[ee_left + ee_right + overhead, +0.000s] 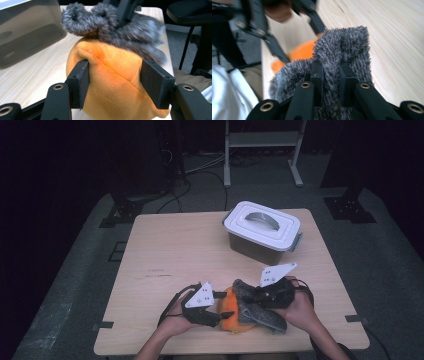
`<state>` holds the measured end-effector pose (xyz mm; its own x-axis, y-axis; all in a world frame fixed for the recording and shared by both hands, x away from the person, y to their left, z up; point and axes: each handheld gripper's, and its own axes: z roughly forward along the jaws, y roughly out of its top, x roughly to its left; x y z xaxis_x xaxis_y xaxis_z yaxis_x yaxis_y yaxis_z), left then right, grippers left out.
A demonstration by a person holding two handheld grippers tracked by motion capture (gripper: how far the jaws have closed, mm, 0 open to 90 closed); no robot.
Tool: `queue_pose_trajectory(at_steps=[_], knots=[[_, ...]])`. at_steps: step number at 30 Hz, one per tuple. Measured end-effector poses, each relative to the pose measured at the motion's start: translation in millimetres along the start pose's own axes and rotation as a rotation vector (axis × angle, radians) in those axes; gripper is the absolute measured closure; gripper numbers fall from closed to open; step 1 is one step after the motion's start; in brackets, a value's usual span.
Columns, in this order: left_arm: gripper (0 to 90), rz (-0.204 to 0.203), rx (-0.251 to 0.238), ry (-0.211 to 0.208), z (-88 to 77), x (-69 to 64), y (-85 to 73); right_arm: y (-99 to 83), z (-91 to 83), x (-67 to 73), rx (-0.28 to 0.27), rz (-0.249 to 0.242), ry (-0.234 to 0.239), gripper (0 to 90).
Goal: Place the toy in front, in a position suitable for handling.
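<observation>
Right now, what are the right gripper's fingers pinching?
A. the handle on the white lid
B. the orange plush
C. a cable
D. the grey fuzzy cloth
D: in the right gripper view, the right gripper has its fingers clamped on a fold of the grey fuzzy cloth.

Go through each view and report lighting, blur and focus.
High view: lit pale wooden table, dark surroundings, sharp. Left gripper view: round orange plush toy crisp, grey fuzzy cloth smeared at its right end. Right gripper view: cloth sharp, background hand blurred.
</observation>
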<state>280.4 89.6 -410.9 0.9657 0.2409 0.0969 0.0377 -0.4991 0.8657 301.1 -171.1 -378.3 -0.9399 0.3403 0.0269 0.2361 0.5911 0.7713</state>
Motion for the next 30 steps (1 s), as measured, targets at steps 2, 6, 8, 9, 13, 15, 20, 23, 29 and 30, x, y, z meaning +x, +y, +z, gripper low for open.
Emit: queue_pose_trajectory(at_steps=[2, 6, 8, 9, 13, 15, 20, 23, 29, 30], knots=[[41.1, 0.010, -0.005, -0.008, 0.5, -2.2, 1.8, -2.2, -2.4, -2.2, -0.012, 0.016, -0.001, 76.3], [41.2, 0.070, 0.004, -0.036, 2.4, -7.7, 6.1, 3.8, -6.8, 3.8, -0.051, -0.001, 0.010, 76.2], [40.8, 0.086, 0.001, -0.048, 3.1, -10.7, 7.4, 8.7, -5.7, 7.0, -0.062, -0.012, 0.027, 75.8], [40.7, 0.095, 0.008, -0.048, 3.0, -11.6, 7.7, 10.3, -4.7, 7.2, -0.063, -0.010, 0.038, 75.7], [41.0, 0.093, 0.007, -0.045, 3.0, -9.9, 6.3, 4.8, -3.2, -0.3, -0.058, 0.014, 0.044, 76.1], [41.3, 0.091, 0.007, -0.047, 2.6, -9.3, 5.7, 0.7, -4.0, -5.4, -0.053, 0.030, 0.034, 76.1], [41.8, 0.074, 0.007, -0.055, 1.6, -6.5, 3.9, -15.1, -5.3, -20.4, -0.040, 0.100, 0.028, 76.3], [42.4, 0.053, 0.005, -0.038, 2.2, -5.1, 2.8, -11.9, -6.0, -15.9, -0.041, 0.079, 0.024, 76.4], [42.8, -0.048, 0.006, 0.045, 0.9, 4.2, -2.0, -0.9, -3.0, 4.3, -0.044, 0.030, 0.083, 76.0], [42.7, -0.058, 0.007, 0.054, 0.6, 5.3, -2.5, -1.3, -1.4, 6.6, -0.035, 0.024, 0.084, 75.9]])
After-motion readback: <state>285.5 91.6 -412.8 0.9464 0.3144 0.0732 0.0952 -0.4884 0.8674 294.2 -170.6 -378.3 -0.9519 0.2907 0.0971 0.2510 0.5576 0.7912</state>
